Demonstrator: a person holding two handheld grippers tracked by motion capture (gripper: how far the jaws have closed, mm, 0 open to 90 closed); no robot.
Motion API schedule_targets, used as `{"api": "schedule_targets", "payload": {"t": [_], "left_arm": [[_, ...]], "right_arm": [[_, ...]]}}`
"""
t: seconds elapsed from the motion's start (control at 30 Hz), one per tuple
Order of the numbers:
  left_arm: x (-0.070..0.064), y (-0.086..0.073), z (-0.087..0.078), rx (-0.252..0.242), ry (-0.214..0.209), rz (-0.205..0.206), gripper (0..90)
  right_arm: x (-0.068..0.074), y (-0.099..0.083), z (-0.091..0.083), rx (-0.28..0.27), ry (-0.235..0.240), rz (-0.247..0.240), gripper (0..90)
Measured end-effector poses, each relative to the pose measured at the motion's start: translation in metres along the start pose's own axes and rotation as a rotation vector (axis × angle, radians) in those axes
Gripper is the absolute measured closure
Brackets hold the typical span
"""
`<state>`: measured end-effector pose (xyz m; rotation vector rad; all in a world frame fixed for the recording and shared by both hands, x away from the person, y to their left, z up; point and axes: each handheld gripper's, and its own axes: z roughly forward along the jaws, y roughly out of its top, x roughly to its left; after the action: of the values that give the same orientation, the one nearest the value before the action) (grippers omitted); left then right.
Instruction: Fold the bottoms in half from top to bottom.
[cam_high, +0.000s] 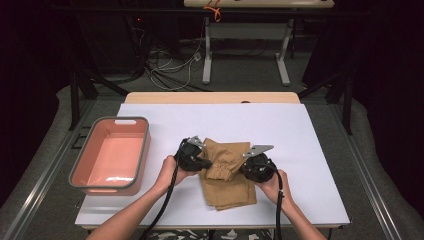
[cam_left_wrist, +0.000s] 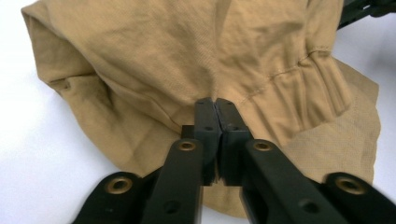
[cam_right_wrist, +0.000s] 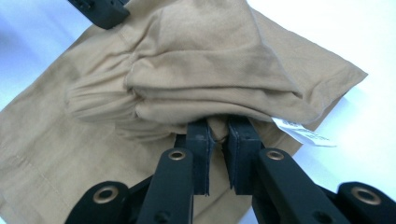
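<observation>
Both claws pinch the tan garment (cam_high: 226, 172) from opposite sides: the left claw (cam_left_wrist: 216, 109) has its jaws clamped tight on a fold by the elastic cuff, and the right claw (cam_right_wrist: 218, 130) grips bunched cloth, likely to fold it over. The garment lies near the middle of the white surface (cam_high: 310, 150). Open room lies right and far; a pink bin (cam_high: 111, 155) stands well apart on the left edge.

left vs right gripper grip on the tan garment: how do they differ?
The left gripper has its jaws pressed flush together against the tan garment, while the right gripper shows a bunch of cloth wedged between slightly parted jaws. The left bites near the elastic cuff; the right bites by the white tag. Both hold the same garment.
</observation>
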<state>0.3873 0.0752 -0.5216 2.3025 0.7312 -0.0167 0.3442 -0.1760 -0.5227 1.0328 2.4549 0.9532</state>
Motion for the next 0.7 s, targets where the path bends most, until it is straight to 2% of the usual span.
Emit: {"api": "schedule_targets", "payload": {"t": [0.07,0.1,0.17,0.37,0.43,0.5,0.53,0.57,0.6,0.63,0.67,0.7], "left_arm": [[-0.003,-0.001,0.000,-0.001,0.001,0.003,88.9],[-0.005,-0.001,0.000,0.001,0.000,0.019,88.9],[-0.011,-0.002,-0.001,-0.002,-0.008,0.022,89.1],[-0.030,-0.007,0.001,-0.009,-0.038,0.049,89.3],[-0.032,-0.009,0.002,-0.009,-0.041,0.051,88.8],[-0.030,-0.010,0.000,-0.006,-0.038,0.046,87.7],[-0.028,-0.010,-0.001,-0.008,-0.037,0.043,87.7],[-0.025,-0.011,-0.005,-0.012,-0.021,0.035,80.7],[-0.025,-0.011,-0.005,-0.012,-0.021,0.035,78.7],[-0.023,-0.010,-0.008,-0.016,-0.025,0.034,78.7],[-0.021,-0.010,-0.010,-0.019,-0.009,0.030,74.6],[-0.019,-0.009,-0.012,-0.025,-0.002,0.023,65.2]], "right_arm": [[-0.001,0.000,-0.001,0.002,0.009,-0.002,81.8],[-0.002,-0.001,-0.002,0.003,0.010,-0.008,81.8],[-0.007,-0.001,-0.005,0.024,0.028,-0.020,81.8],[-0.013,-0.003,-0.011,0.051,0.034,-0.018,81.8],[-0.014,-0.005,-0.008,0.081,0.033,-0.009,76.1],[-0.016,-0.007,-0.008,0.078,0.044,0.003,67.5],[-0.016,-0.007,-0.008,0.078,0.044,0.003,67.5],[-0.016,-0.007,-0.011,0.077,0.029,0.014,60.0],[-0.017,-0.007,-0.013,0.075,0.033,0.025,55.1],[-0.017,-0.007,-0.013,0.075,0.033,0.025,55.1],[-0.018,-0.007,-0.016,0.072,0.030,0.034,50.6],[-0.020,-0.007,-0.023,0.055,0.031,0.052,44.8]]}}
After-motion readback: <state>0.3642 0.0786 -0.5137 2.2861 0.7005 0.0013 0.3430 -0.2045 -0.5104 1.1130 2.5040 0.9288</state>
